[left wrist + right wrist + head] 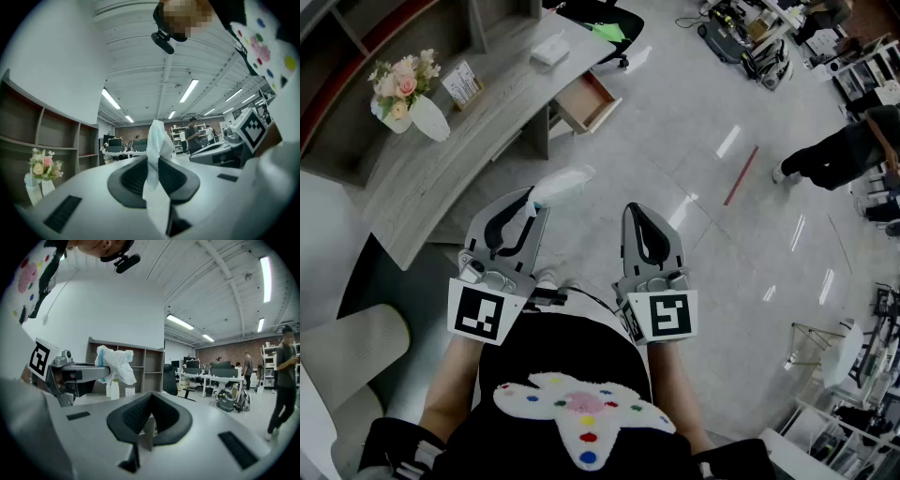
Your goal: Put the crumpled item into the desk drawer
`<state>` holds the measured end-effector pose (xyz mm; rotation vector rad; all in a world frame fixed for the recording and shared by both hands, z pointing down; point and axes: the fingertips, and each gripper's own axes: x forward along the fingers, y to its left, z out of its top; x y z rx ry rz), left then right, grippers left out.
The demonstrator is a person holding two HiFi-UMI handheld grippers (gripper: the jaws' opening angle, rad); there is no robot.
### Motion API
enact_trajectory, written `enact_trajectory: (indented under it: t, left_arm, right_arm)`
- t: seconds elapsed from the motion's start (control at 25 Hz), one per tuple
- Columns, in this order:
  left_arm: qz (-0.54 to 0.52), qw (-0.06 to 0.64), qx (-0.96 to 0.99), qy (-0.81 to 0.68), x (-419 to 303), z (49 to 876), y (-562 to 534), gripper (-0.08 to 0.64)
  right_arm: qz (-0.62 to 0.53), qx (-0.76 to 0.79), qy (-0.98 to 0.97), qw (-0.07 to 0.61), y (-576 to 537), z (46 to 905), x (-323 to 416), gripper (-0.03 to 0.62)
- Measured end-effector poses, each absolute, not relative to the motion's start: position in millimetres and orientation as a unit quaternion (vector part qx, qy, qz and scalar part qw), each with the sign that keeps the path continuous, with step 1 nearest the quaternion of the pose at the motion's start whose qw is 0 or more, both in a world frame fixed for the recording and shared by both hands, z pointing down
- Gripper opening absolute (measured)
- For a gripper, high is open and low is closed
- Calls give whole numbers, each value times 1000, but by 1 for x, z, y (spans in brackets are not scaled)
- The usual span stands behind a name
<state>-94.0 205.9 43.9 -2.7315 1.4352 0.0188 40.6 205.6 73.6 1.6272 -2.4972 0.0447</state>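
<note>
My left gripper [533, 201] is shut on a crumpled white item [563, 182] that sticks out past its tips above the floor. In the left gripper view the crumpled item [155, 149] stands clamped between the black pads [133, 177]. The right gripper view shows the same item [115, 363] hanging from the left gripper at the left. My right gripper [636, 212] is beside the left one, shut and holding nothing; its pads [131, 414] meet. The desk drawer [586, 101] stands pulled out of the curved grey desk [441, 178], ahead of both grippers.
On the desk stand a vase of flowers [406, 97], a small card [462, 83] and a white box [550, 50]. A dark office chair [602, 21] is behind the drawer. A person in dark clothes [844, 150] stands at the far right. A pale seat [349, 345] is at lower left.
</note>
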Motion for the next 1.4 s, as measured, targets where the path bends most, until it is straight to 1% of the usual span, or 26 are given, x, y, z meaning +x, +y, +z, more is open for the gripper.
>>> enact_trajectory:
  t: [0.28,0.6,0.84,1.04,1.24,1.4]
  left_arm:
    - [9,31,-886,463,-93,42,205,66]
    - [8,30,-886,462,-99,43,203,66]
    - [9,26,-883,469,-109,42,199,66]
    - [7,27,-882,470,-122,42,195,66]
    - [8,22,-884,467,-137,44,195,66]
    - [9,33,-886,462,-145,40,198,66]
  right_arm:
    - [-8,536,-842,63,206,65,37,3]
    - [-8,545,-838,35,206,59,37,4]
    - [5,552,-833,-8,207,48,33,5]
    - [-35,558,-829,-10,208,39,28,5]
    - [-43,568,-822,-3,210,36,15,5]
    - [-50,573,-818,-14,216,30,8,5]
